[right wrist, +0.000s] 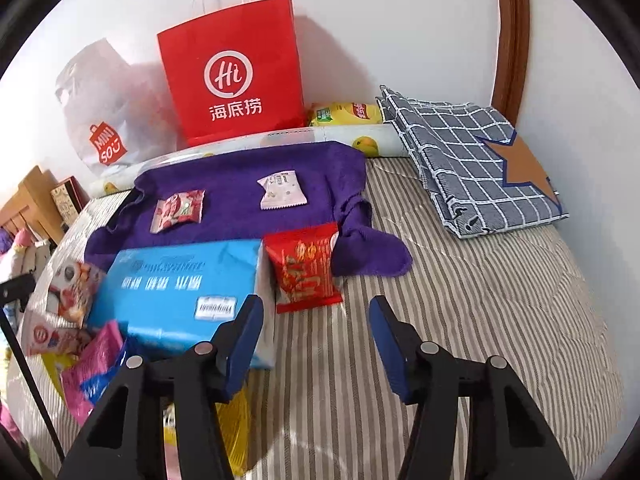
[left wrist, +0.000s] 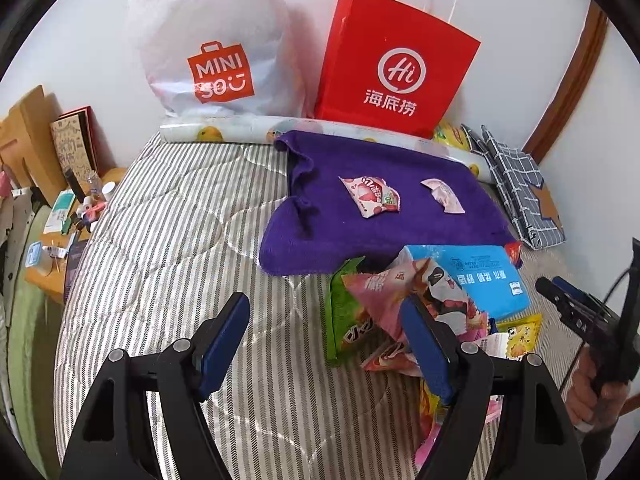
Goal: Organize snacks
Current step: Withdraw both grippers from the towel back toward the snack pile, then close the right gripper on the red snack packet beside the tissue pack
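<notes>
A purple towel (left wrist: pixel 360 216) (right wrist: pixel 240 200) lies on the striped bed. On it lie a red-and-white strawberry snack packet (left wrist: pixel 372 196) (right wrist: pixel 178 210) and a pale pink packet (left wrist: pixel 442 196) (right wrist: pixel 282 190). A pile of snack bags (left wrist: pixel 400 312) and a blue box (left wrist: pixel 480 280) (right wrist: pixel 180 288) sit at the towel's near edge. A red packet (right wrist: pixel 306 268) lies beside the box. My left gripper (left wrist: pixel 326 328) is open and empty above the bed, left of the pile. My right gripper (right wrist: pixel 316 332) is open and empty just short of the red packet.
A white MINISO bag (left wrist: pixel 216 52) and a red paper bag (left wrist: pixel 396 68) (right wrist: pixel 236 76) stand against the wall. A rolled fruit-print sheet (left wrist: pixel 240 132) lies behind the towel. A folded checked cloth (right wrist: pixel 468 168) lies at the right. A cluttered bedside table (left wrist: pixel 60 216) is left.
</notes>
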`<action>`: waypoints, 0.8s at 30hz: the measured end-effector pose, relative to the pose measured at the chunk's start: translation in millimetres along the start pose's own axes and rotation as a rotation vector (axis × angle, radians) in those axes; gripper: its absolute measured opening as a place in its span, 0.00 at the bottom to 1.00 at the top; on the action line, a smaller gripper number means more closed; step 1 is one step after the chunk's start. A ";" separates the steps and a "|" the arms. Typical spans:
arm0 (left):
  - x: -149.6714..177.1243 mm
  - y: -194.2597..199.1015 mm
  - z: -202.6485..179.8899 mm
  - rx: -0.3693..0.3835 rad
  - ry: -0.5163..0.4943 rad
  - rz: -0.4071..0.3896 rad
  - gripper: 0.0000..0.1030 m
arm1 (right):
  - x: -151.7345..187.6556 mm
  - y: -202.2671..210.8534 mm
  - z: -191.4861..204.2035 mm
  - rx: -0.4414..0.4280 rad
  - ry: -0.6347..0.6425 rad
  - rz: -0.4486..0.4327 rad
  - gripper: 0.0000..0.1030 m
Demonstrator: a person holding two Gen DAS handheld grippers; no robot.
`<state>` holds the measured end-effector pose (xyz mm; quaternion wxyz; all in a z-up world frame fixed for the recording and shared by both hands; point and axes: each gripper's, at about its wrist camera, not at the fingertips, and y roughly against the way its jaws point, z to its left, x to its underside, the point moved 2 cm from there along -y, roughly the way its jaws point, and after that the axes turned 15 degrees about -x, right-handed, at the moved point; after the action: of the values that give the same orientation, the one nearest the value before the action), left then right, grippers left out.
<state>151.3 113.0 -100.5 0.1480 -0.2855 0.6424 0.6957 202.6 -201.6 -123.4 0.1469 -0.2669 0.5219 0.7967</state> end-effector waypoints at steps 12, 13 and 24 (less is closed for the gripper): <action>-7.1 -7.3 -1.0 -0.004 -0.010 -0.034 0.76 | -13.4 -47.3 -18.3 -0.109 -0.026 0.061 0.44; -7.1 -8.4 -0.7 -0.004 -0.010 -0.032 0.76 | -14.8 -52.2 -22.4 -0.096 -0.041 0.070 0.44; -3.1 -13.4 4.4 0.019 0.013 0.001 0.76 | -15.4 -64.4 -29.5 -0.078 -0.025 0.105 0.36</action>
<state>160.6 119.6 -109.4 0.1463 -0.2880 0.6502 0.6877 256.2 -201.3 -172.2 0.1008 -0.2349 0.5017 0.8264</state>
